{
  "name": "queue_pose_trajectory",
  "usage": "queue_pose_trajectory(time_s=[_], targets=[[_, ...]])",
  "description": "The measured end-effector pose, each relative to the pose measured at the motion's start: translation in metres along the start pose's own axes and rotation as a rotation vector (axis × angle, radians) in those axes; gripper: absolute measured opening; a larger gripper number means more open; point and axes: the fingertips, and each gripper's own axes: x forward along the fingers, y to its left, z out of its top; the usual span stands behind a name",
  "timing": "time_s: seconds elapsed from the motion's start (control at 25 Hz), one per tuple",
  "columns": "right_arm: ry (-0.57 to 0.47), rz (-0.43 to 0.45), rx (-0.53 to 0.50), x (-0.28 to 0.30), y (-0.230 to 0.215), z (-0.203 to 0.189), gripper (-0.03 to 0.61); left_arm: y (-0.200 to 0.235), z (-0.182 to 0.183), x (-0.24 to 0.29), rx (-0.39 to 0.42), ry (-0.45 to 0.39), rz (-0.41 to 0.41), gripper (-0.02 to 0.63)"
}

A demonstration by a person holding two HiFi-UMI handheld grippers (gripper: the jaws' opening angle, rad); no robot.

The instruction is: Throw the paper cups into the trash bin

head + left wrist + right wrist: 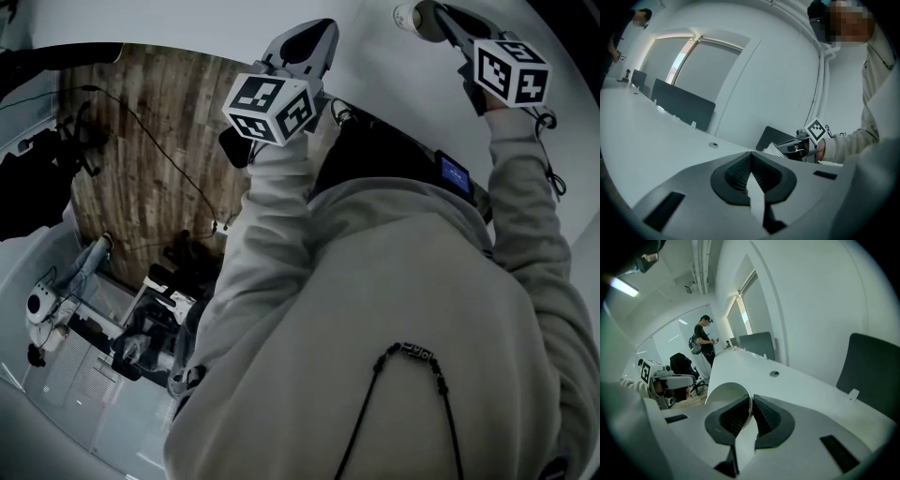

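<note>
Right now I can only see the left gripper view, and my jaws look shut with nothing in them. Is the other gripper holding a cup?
Observer: Yes. In the right gripper view, the right gripper is shut on the wall of a white paper cup.
Operator: Cool! And what's down below us? I only see the table and the wall.
Observer: The head view shows a wooden floor down on our left side.
</note>
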Motion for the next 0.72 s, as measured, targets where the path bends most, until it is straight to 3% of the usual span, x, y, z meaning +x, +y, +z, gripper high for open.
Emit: queue_pose_trajectory(time_s=[0.44,0.56,0.72], targets=[[-0.239,-0.048,-0.112,-0.107,0.047,0.093,0.044,-0.1,0.084,-0.023,0.193,-0.113,-0.117,0.002],[-0.294,-0.06,-0.144,-0.147,0.052,0.099,0.044,-0.134,0.099,-0.027,0.248,-0.152,-0.151,0.002],[-0.326,-0.083,-0.142,-0.177,0.042,0.106,0.044,-0.15,0.134,-0.029,0.277,-0.253,-0.115,0.002]])
